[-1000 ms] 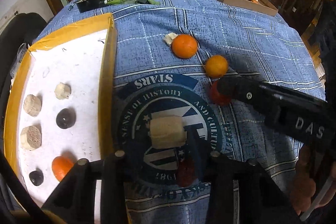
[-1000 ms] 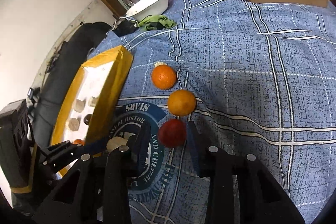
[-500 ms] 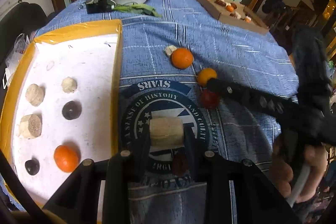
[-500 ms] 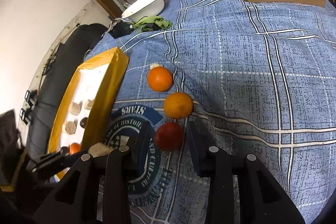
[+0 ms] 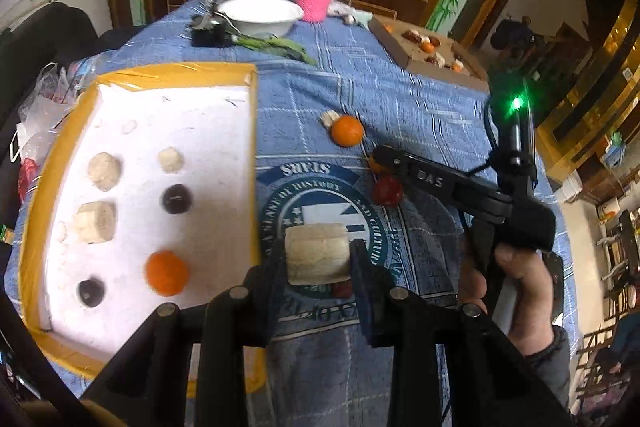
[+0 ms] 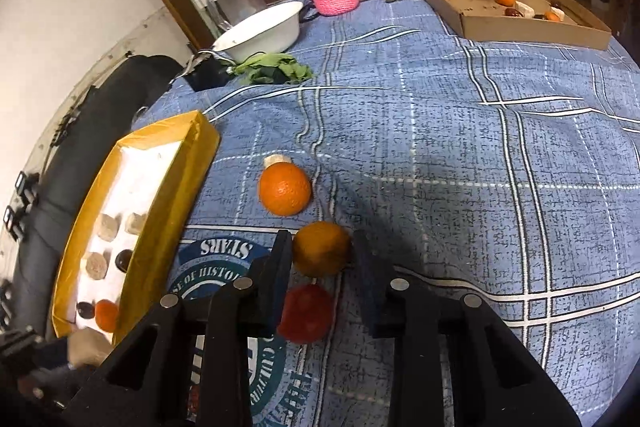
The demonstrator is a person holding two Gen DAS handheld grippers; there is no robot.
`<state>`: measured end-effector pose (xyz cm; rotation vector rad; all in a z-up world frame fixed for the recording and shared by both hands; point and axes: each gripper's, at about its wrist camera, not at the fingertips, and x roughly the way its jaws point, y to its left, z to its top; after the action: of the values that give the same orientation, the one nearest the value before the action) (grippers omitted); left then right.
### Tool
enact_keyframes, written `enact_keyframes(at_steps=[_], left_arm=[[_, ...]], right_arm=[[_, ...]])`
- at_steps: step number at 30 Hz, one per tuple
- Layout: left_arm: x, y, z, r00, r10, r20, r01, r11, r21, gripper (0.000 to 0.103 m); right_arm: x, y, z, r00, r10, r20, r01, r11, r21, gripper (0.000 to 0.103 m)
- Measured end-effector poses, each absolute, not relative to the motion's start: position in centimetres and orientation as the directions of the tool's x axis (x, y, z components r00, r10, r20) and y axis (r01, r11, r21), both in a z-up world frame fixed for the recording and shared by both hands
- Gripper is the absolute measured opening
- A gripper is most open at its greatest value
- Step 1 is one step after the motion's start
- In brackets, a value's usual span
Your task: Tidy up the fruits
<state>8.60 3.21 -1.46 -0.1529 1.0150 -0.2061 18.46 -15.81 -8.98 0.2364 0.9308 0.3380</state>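
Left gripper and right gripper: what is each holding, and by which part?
Left gripper clamps the pale cylindrical chunk by its two sides. Right gripper has its jaws closing around the orange fruit; no firm hold visible.

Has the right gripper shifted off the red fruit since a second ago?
Yes. In the right wrist view the right gripper moved ahead from the red fruit to the orange, its jaws closing around it.

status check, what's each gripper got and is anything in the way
Left gripper shut on pale banana chunk, lifted beside yellow tray. Right gripper closing around an orange. Red fruit sits just below it.
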Motion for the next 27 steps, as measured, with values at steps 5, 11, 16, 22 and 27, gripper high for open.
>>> enact_keyframes(at_steps=[5,11,16,22,27], left_arm=[[7.4,7.1,0.5,0.556,-0.220,-0.802,0.039,0.970,-0.239,0.033],[7.3,12.1,2.5,0.611,-0.170,-0.773,-0.042,0.968,-0.246,0.033],[9.1,14.9,3.4,0.639,-0.147,-0.755,-0.074,0.965,-0.251,0.033],[13.1,16.9,2.5,0.624,-0.137,-0.769,-0.081,0.968,-0.238,0.033],[17.1,18.3,0.0,0.574,-0.110,-0.811,-0.107,0.972,-0.208,0.033]], right_arm=[[17.5,-16.3,-6.6,0.588,0.428,-0.687,-0.200,0.899,0.389,0.028],[15.2,-13.7,-2.8,0.562,0.513,-0.648,-0.271,0.855,0.442,0.028],[14.4,-9.5,-0.1,0.524,0.580,-0.624,-0.360,0.815,0.455,0.027],[17.1,-4.3,0.1,0.494,0.597,-0.633,-0.396,0.802,0.447,0.027],[21.3,-0.3,-2.5,0.457,0.586,-0.669,-0.385,0.808,0.445,0.027]])
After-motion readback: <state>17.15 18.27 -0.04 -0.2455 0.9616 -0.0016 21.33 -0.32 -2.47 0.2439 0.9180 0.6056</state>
